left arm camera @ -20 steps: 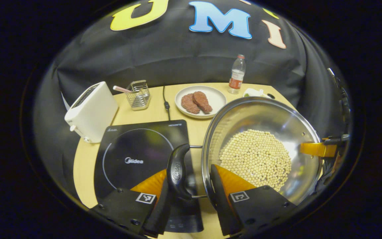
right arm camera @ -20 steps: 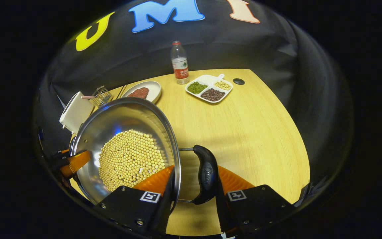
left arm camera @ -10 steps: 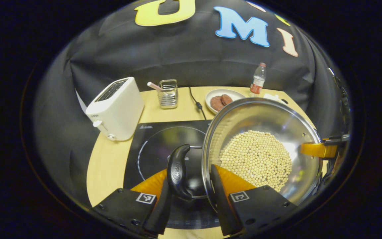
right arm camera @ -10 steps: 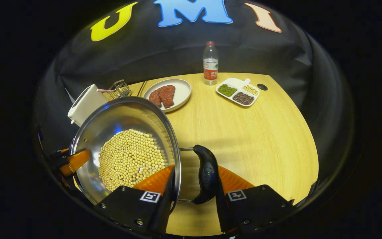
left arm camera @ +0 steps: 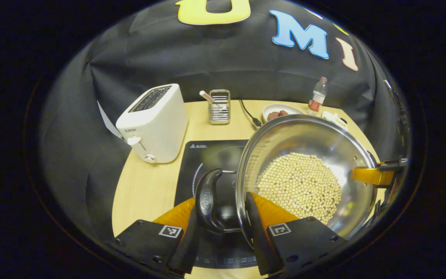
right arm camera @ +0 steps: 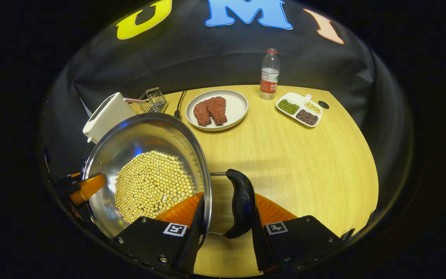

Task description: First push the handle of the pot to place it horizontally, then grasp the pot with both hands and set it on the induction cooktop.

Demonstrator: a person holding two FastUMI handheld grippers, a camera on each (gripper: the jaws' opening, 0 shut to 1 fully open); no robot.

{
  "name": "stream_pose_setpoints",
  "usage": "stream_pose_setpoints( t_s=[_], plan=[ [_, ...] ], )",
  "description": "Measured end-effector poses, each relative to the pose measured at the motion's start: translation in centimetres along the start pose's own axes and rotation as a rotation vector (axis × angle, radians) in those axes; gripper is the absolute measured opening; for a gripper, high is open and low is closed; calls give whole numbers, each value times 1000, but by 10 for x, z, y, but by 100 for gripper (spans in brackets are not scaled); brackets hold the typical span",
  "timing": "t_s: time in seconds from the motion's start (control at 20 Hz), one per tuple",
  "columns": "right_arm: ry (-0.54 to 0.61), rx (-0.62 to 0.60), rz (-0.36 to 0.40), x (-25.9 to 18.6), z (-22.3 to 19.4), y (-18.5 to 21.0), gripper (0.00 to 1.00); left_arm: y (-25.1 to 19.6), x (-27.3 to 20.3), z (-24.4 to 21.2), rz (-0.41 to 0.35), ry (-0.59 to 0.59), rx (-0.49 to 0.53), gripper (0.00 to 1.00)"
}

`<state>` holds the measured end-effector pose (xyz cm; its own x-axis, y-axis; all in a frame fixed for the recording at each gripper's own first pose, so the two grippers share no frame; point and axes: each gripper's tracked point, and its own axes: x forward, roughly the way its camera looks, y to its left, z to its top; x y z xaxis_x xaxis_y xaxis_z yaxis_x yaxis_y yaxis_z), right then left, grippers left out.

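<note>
Both jaws seemingly clamp the pot (left arm camera: pixel 304 170) above the cooktop (left arm camera: pixel 207 155).

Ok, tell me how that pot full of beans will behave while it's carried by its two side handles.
The pot probably feels heavy: pale beans cover its bottom. They look loose, so tilting would likely send them sliding. The thin loop handles may let it swing between the left gripper and right gripper.

We have carried the pot (left arm camera: pixel 304 174) leftward across the counter (right arm camera: pixel 292 155): in the left gripper view it now hangs over the induction cooktop (left arm camera: pixel 207 155), which earlier lay off to its left. There the toaster (left arm camera: pixel 153 124) and wire rack (left arm camera: pixel 220 106) have drawn nearer. In the right gripper view the plate of meat (right arm camera: pixel 217 109) and divided tray (right arm camera: pixel 299 109) have slid rightward.
</note>
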<state>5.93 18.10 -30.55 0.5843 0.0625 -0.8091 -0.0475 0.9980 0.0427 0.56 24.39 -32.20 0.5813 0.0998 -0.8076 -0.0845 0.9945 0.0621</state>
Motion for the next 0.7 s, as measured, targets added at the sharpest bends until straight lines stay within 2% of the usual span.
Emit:
stream_pose_setpoints(
  t_s=[0.1, 0.15, 0.25, 0.7],
  plan=[
    [3, -3, 1, -1, 2, 9, 59, 10, 4, 3, 1, -2, 2, 66],
    [2, -7, 1, 0, 4, 13, 59, 14, 7, 6, 2, -3, -1, 63],
    [4, -7, -1, 3, 7, 20, 59, 23, 11, 6, 2, -3, -4, 67],
    [34, -20, 2, 23, 14, 58, 59, 65, 30, 6, 7, 10, -25, 67]
  ],
)
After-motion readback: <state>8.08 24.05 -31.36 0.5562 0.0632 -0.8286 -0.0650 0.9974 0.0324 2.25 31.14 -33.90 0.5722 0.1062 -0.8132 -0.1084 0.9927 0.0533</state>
